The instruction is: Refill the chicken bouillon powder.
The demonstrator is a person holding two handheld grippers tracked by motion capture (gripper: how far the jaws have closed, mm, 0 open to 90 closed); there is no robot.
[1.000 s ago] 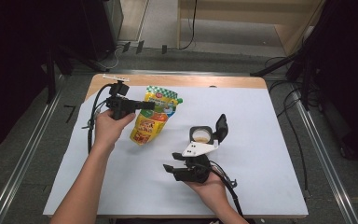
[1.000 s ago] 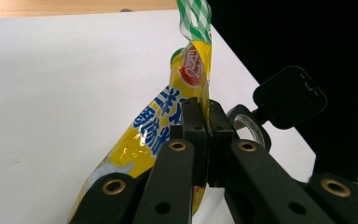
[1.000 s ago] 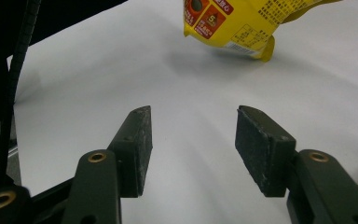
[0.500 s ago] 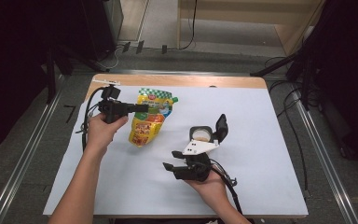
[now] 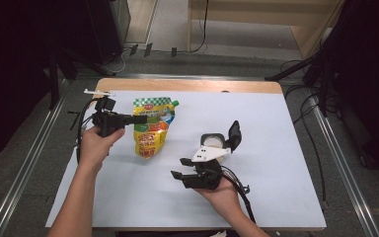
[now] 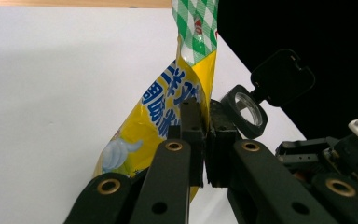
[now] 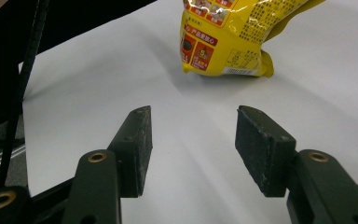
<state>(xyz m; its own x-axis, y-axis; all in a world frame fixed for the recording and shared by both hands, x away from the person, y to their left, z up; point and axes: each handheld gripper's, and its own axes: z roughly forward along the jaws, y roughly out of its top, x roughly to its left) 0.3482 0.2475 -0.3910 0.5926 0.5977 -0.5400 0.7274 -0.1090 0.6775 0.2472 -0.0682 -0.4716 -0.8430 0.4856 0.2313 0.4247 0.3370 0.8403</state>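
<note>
From the high view, a yellow pouch (image 5: pixel 151 129) with a green-and-white chequered top lies on the white desk (image 5: pixel 276 128), left of centre, its spout corner toward the far side. The print on it is too small to read here. The left tool (image 5: pixel 139 119) reaches in level from the left, and its tip lies over the pouch's left edge. The right tool (image 5: pixel 180 168) rests in the right hand (image 5: pixel 222 193) near the front edge, well apart from the pouch. A small round container (image 5: pixel 212 141) with a black flip lid lies just beyond it.

In the left tool view, the jaws sit almost together on the pouch's (image 6: pixel 168 109) thin yellow edge. Blue Chinese characters run down the pouch, above a white cartoon figure. The open-lidded container (image 6: pixel 248 108) lies behind to the right.

In the right tool view, the jaws stand moderately apart with only bare desk between them. The pouch (image 7: pixel 233 35) lies farther off, showing a barcode and small, unreadable print.
</note>
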